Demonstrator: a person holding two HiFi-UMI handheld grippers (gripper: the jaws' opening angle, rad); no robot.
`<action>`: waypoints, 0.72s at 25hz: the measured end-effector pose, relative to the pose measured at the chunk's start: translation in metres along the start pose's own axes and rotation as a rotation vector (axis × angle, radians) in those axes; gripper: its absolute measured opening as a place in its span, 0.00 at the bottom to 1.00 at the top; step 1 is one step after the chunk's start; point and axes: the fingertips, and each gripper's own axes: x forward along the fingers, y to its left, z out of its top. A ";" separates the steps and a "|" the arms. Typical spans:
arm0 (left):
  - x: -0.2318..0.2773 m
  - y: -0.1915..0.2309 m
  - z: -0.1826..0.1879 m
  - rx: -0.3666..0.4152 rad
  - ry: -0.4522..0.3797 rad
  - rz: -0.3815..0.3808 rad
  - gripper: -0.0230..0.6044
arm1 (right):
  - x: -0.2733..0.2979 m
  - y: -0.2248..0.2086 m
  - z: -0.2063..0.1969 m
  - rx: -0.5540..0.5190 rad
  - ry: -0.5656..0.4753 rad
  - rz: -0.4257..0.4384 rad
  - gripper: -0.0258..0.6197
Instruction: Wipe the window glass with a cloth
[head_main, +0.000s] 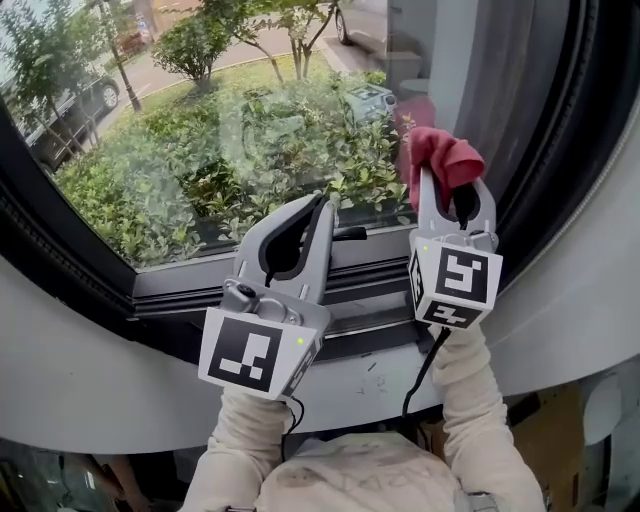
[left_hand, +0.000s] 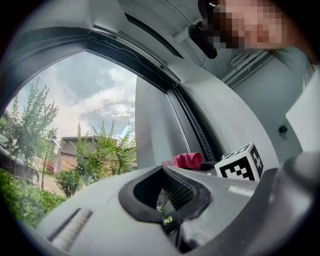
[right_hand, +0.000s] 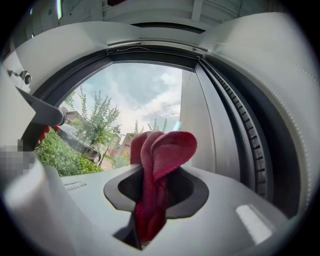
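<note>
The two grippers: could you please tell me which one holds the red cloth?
The right gripper: its jaws are shut on the red cloth, while the left gripper is shut with nothing between its jaws.

The cloth (head_main: 445, 155) is a plain deep red, set against the pale grey right tongs (head_main: 455, 195). The left tongs (head_main: 320, 205) are the same pale grey, with a black ribbed lining round the inner opening. The left cube (head_main: 262, 352) and the right cube (head_main: 455, 280) are white with black square markers. The window frame (head_main: 70, 250) is black and the wall (head_main: 90, 385) below it off-white. The sleeves (head_main: 480, 420) are cream. Beyond the window glass (head_main: 250, 90) the shrubs (head_main: 140, 190) are green.
</note>
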 end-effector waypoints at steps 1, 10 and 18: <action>-0.003 0.003 0.000 0.000 0.002 0.003 0.04 | 0.000 0.008 0.002 0.005 0.000 0.007 0.22; -0.038 0.046 -0.001 0.001 0.022 0.051 0.04 | -0.001 0.069 0.022 0.047 -0.022 0.035 0.22; -0.075 0.089 0.000 -0.003 0.026 0.072 0.04 | -0.003 0.143 0.045 0.032 -0.048 0.073 0.21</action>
